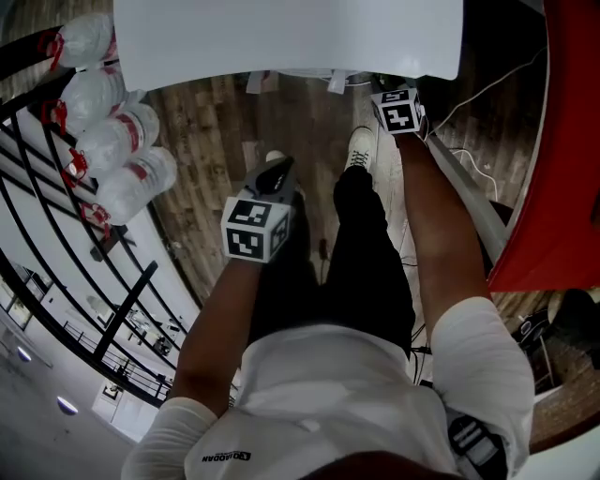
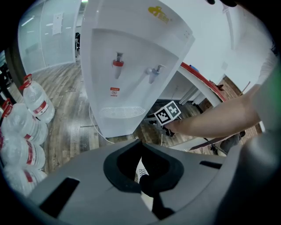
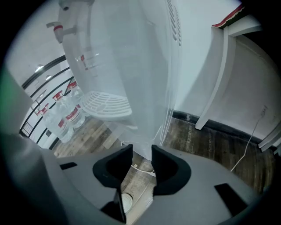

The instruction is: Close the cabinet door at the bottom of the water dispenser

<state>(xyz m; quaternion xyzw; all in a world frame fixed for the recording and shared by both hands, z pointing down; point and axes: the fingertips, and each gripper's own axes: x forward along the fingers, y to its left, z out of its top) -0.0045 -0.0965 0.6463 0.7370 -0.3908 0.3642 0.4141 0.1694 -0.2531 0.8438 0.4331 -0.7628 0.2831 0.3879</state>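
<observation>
Claws: two. The left claw (image 2: 139,143) is pressed together at the tips with nothing pinched. The hollow behind its tips shows a white shoe (image 2: 141,170) and a dark trouser leg (image 2: 151,188). The right claw (image 3: 141,154) stands spread and empty, with wood floor (image 3: 131,176) and a white cable (image 3: 145,170) showing through the gap.

Water dispenser (image 2: 131,52): one, white, ahead of both claws. The right claw is just beside its lower corner; the left claw sits further back, well apart from it. Taps: two, one red (image 2: 117,61) and one pale (image 2: 153,71), above one grilled drip tray (image 2: 119,112). Cabinet door at the bottom: not made out in any view. The left claw's own body covers the dispenser's foot, and the right gripper view gives that end only as a blurred white panel.

Bottles (image 1: 117,136): four counted in the head view, to the left of the left claw, grouped beside black railing bars (image 1: 56,216). They are clear with red caps and labels; fill level cannot be judged.

Red-edged surface (image 1: 553,141): one, to the right of the right claw.

View differences:
- Only the left gripper view shows the dispenser's front, its taps and yellow logo (image 2: 160,13), and the right claw's marker cube (image 2: 168,113) by the dispenser's lower right edge.
- Only the right gripper view shows the side vents (image 3: 173,22).
- Only the head view shows both claws together and the dispenser's top.
</observation>
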